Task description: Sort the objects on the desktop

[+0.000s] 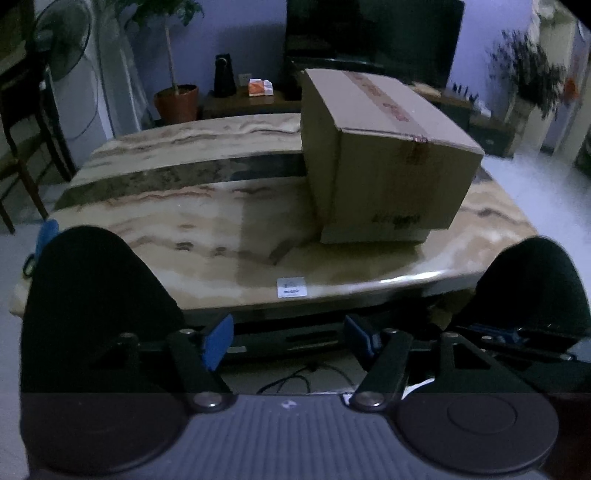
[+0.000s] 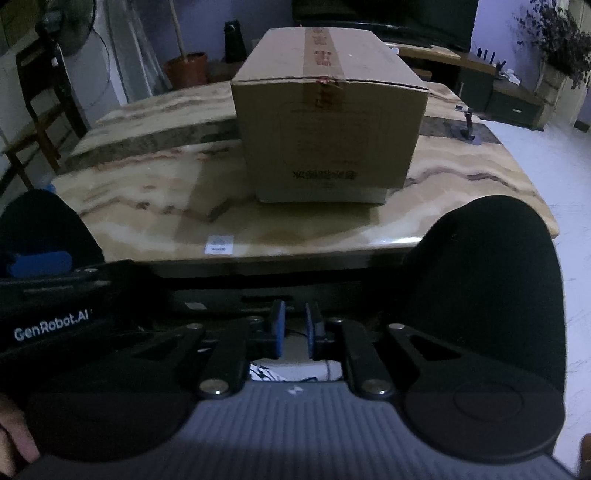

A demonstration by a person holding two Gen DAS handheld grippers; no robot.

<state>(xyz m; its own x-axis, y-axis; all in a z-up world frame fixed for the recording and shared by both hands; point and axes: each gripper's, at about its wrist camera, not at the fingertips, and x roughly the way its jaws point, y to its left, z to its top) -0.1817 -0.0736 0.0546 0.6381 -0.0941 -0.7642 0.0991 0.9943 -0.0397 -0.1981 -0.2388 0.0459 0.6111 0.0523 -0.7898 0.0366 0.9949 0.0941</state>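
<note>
A sealed cardboard box (image 1: 384, 155) with tape along its top stands on the marble table (image 1: 184, 221), right of centre in the left wrist view. The right wrist view faces the same box (image 2: 328, 122) straight on, in the middle of the table (image 2: 129, 192). My left gripper (image 1: 289, 341) hangs in front of the table's near edge, open wide, with nothing between its blue pads (image 1: 218, 341). My right gripper (image 2: 294, 330) also sits below the near edge. Its pads (image 2: 277, 328) stand a narrow gap apart, holding nothing. The left gripper's body (image 2: 51, 325) shows at the left of the right wrist view.
A small white label (image 1: 291, 287) is stuck near the table's front edge. A small stand (image 2: 469, 127) sits at the table's right. Behind are a fan (image 1: 66, 40), a potted plant (image 1: 177, 101), a dark screen (image 1: 373, 33) and a chair (image 2: 40, 99). Cables lie on the floor (image 1: 295, 380).
</note>
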